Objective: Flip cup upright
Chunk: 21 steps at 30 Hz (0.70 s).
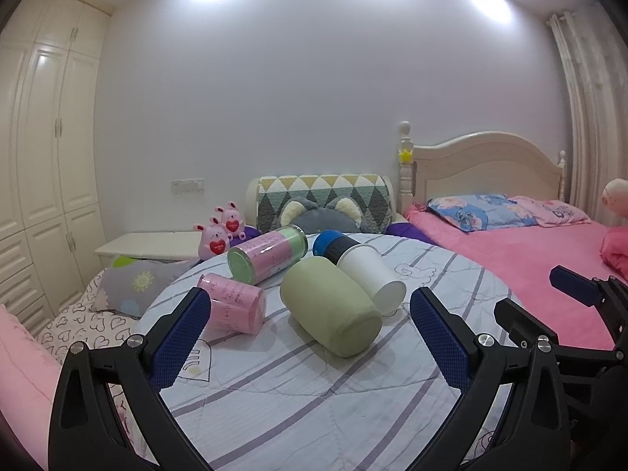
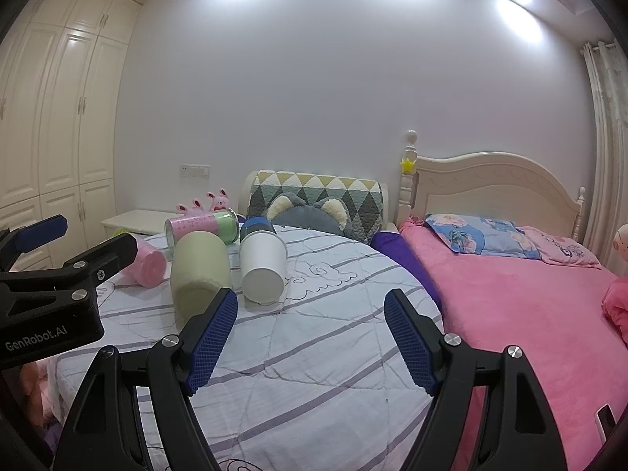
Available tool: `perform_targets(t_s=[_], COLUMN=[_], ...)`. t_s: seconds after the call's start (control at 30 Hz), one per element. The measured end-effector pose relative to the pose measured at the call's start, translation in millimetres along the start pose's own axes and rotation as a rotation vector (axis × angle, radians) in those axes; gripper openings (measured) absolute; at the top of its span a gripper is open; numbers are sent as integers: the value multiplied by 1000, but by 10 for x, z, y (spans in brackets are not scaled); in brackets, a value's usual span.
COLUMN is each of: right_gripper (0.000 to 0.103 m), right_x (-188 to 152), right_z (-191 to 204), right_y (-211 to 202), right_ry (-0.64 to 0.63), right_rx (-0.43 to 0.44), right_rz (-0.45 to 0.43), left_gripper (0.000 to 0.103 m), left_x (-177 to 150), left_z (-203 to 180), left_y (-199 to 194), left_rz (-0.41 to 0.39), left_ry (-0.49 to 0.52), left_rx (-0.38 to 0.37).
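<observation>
Several cups lie on their sides on a round striped cloth surface (image 1: 314, 392). A pale green cup (image 1: 329, 306) lies nearest, bottom toward me. A white cup with a blue lid (image 1: 365, 271) lies beside it on the right. A pink cup (image 1: 235, 306) lies on the left, and a pink-and-green cup (image 1: 267, 253) behind. My left gripper (image 1: 310, 329) is open and empty, just short of the green cup. My right gripper (image 2: 310, 333) is open and empty, in front of the white cup (image 2: 262, 271) and green cup (image 2: 200, 274). The left gripper's fingers (image 2: 59, 227) show at the left of the right wrist view.
Pink rabbit toys (image 1: 219, 231) and a patterned cushion (image 1: 325, 196) stand behind the cups. A pink bed (image 1: 530, 259) with pillows lies to the right. A white nightstand (image 1: 149, 245) and wardrobe (image 1: 51, 157) are on the left.
</observation>
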State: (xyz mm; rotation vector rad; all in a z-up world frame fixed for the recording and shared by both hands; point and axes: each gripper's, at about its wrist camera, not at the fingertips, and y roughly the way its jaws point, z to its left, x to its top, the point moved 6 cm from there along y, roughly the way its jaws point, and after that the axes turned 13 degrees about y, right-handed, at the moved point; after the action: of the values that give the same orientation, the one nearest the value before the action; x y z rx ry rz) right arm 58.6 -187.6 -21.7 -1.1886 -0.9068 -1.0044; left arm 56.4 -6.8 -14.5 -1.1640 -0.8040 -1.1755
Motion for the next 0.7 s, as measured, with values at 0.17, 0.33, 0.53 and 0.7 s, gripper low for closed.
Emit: perform_targets(t_s=[0.17, 0.33, 0.53, 0.7], right_gripper=[79, 79, 79, 79], right_x=[12, 12, 35, 66], right_z=[0, 0, -21, -41], right_y=[4, -11, -2, 69], right_ry=[-1, 4, 7, 11], right_rx=[-1, -2, -6, -19], right_rz=[1, 4, 16, 43], left_gripper=[103, 103, 103, 103], left_x=[-2, -11, -30, -18], left_z=[-2, 0, -16, -6], left_y=[2, 13, 47, 110], left_rz=[2, 9, 20, 35], left_ry=[-1, 0, 7, 5], left_rx=[-1, -5, -5, -12])
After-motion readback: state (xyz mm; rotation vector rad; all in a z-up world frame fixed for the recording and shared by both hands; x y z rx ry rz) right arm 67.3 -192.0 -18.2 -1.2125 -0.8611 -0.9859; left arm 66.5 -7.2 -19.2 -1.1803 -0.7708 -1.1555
